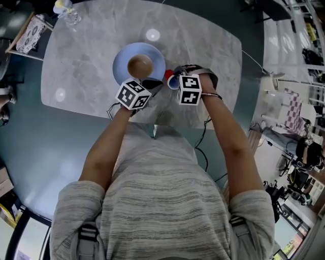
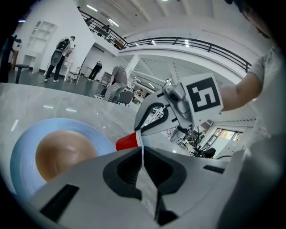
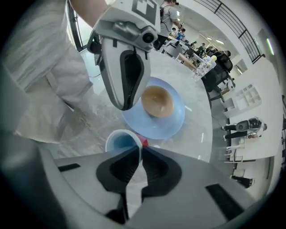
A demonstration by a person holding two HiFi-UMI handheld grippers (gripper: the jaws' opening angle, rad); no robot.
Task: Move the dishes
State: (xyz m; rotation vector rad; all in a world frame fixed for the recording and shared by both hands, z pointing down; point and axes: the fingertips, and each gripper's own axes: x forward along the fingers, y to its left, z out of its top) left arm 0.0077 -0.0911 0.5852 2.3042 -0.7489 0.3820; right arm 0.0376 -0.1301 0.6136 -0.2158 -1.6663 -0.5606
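A pale blue cup (image 3: 121,142) hangs at my right gripper (image 3: 139,154), which is shut on its rim and points steeply down. A red cup (image 3: 142,140) lies just behind it, mostly hidden. Beyond them a blue plate (image 3: 172,120) carries a brown bowl (image 3: 156,100). In the head view the blue cup (image 1: 173,83) and red cup (image 1: 168,74) sit right of the plate (image 1: 122,63) and bowl (image 1: 139,65). My left gripper (image 2: 143,154) is shut with nothing seen between its pads, near the plate's near edge and beside the red cup (image 2: 127,142).
The grey marble table (image 1: 91,66) has its rounded near edge just under both hands. A patterned box (image 1: 30,33) and a clear bottle (image 1: 68,12) stand at the far left corner. People and chairs are far off in the hall.
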